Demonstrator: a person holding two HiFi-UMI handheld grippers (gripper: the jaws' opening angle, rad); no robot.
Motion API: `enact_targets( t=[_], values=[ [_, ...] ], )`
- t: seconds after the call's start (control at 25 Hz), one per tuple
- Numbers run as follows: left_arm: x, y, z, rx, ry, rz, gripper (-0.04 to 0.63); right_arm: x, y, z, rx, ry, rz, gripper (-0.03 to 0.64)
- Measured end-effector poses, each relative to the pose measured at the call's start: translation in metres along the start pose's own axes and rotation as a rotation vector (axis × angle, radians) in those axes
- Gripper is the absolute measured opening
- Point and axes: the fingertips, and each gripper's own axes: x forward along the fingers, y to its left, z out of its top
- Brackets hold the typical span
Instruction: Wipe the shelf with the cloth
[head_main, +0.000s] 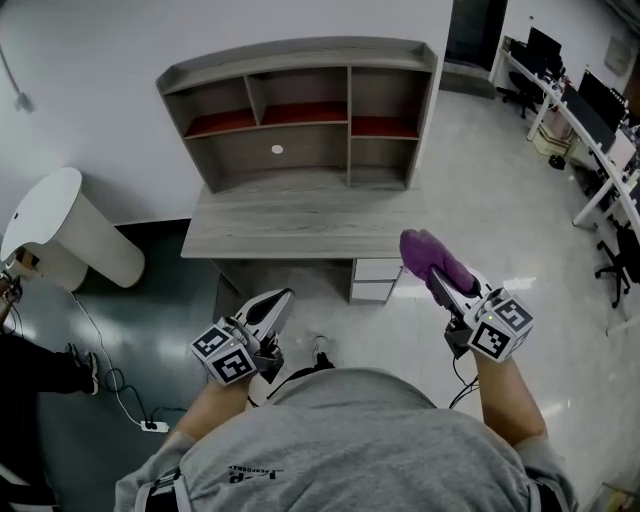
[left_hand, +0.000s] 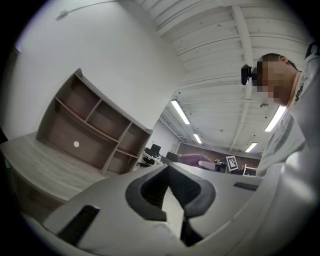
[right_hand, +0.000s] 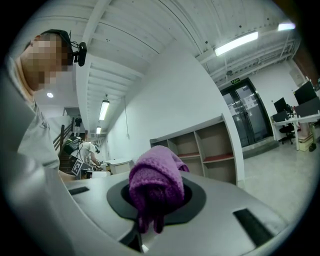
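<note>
The left gripper (head_main: 281, 300), held well in front of the grey wooden shelf unit with open compartments and red ledges (head_main: 300, 110), has its fingers pressed together with nothing between them. The shelf unit stands at the back of a grey wooden counter (head_main: 300, 228), its long axis running side to side. The right gripper (head_main: 442, 283) is clamped on a bunched purple knitted cloth (head_main: 432, 258), which juts past the fingers toward the shelf unit's right end. That end looks nearest the cloth, so a forward reach probably begins the wipe there.
</note>
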Motion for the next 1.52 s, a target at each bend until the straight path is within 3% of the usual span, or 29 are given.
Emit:
enact_targets(
  t=[0.32,0.56,0.76,1.0,1.16,1.4,1.52],
  values=[
    [0.110,0.165,0.042,-0.023,0.050,-0.079,0.009,0.147,-0.098,0.019,0.011,-0.013,-0.070,0.077],
    [0.197,0.235,0.045,0.009,0.079,-0.109,0.009,0.227,-0.172,0.011,-0.027,0.058,-0.086,0.077],
    [0.254,0.279,0.009,0.036,0.104,-0.066,0.009,0.289,-0.253,-0.035,-0.043,0.115,-0.043,0.077],
    [0.302,0.331,-0.056,0.024,0.100,0.078,0.009,0.358,-0.334,-0.123,-0.045,0.176,0.078,0.077],
    [0.331,0.363,-0.101,0.077,0.120,0.078,0.009,0.393,-0.376,-0.178,-0.110,0.211,0.112,0.077],
    [0.343,0.402,-0.152,0.195,0.187,0.019,0.009,0.440,-0.393,-0.231,-0.286,0.289,0.131,0.075],
    [0.338,0.419,-0.161,0.184,0.168,0.009,0.009,0.462,-0.395,-0.258,-0.403,0.323,0.089,0.075]
  ],
)
